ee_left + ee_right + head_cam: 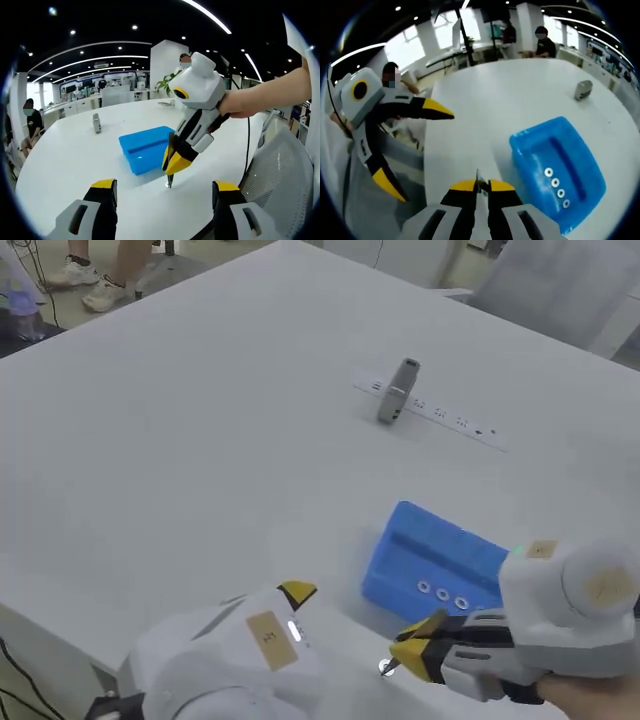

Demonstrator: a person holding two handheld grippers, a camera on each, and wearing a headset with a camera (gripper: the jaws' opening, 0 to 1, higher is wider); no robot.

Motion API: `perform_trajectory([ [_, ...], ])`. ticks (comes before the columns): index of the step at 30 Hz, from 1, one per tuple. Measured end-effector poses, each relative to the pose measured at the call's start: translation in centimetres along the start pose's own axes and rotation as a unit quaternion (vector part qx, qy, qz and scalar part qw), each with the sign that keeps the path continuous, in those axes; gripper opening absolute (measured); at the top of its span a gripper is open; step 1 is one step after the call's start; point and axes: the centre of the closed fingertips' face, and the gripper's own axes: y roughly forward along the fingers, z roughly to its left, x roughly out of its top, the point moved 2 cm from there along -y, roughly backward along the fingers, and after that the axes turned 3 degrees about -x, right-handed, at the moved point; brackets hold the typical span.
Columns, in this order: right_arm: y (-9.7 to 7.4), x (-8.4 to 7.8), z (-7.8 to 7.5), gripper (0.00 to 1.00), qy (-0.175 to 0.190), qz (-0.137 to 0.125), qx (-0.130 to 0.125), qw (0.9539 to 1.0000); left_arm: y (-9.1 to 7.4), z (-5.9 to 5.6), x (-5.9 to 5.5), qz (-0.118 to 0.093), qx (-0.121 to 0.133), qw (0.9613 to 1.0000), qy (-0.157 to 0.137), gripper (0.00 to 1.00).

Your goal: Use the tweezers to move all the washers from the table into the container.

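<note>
A white table [200,440] stretched across the head view. Near its front edge sat a blue container [435,555], a shallow rectangular tray. Inside it lay a short row of small silver washers [555,182]; four could be counted in the right gripper view and three in the head view. The right gripper [415,640], white with yellow and black jaws, was held by a hand at the lower right, just in front of the container. Its jaws were pressed together around a thin pair of metal tweezers [477,176]. In the left gripper view the tweezers pointed down, with their tip touching the table just beside the container's near side. A small shiny spot sat at the tip; whether it was a washer could not be told. The left gripper [165,190] was at the lower left of the head view, near the right one but not touching it. Its two jaws stood wide apart with nothing between them. Farther back on the table, well apart from the container, a small grey block [398,390] stood upright on a flat white strip [455,420]. Beyond the table were office chairs and a few people in a bright room.
</note>
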Motion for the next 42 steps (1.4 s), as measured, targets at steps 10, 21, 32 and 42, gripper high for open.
perform_trajectory([
  [10, -0.3, 0.9, 0.0, 0.03, -0.036, -0.034, -0.029, 0.9983, 0.0, -0.2, 0.0, 0.002, -0.006, 1.0, 0.002, 0.78],
  [21, -3.5, 4.3, -2.7, 0.03, 0.003, -0.097, -0.056, 0.9937, 0.1, -0.5, 0.0, 0.001, -0.013, 0.9999, 0.004, 0.78],
  [32, -2.5, 5.2, -7.5, 0.03, 0.051, -0.109, -0.106, 0.9871, 0.2, -1.3, -0.2, 0.002, -0.041, 0.9992, -0.002, 0.75],
  [42, 0.4, 4.8, -8.9, 0.03, 0.025, -0.056, -0.118, 0.9911, 0.5, -2.2, -0.4, 0.006, -0.071, 0.9974, -0.005, 0.75],
])
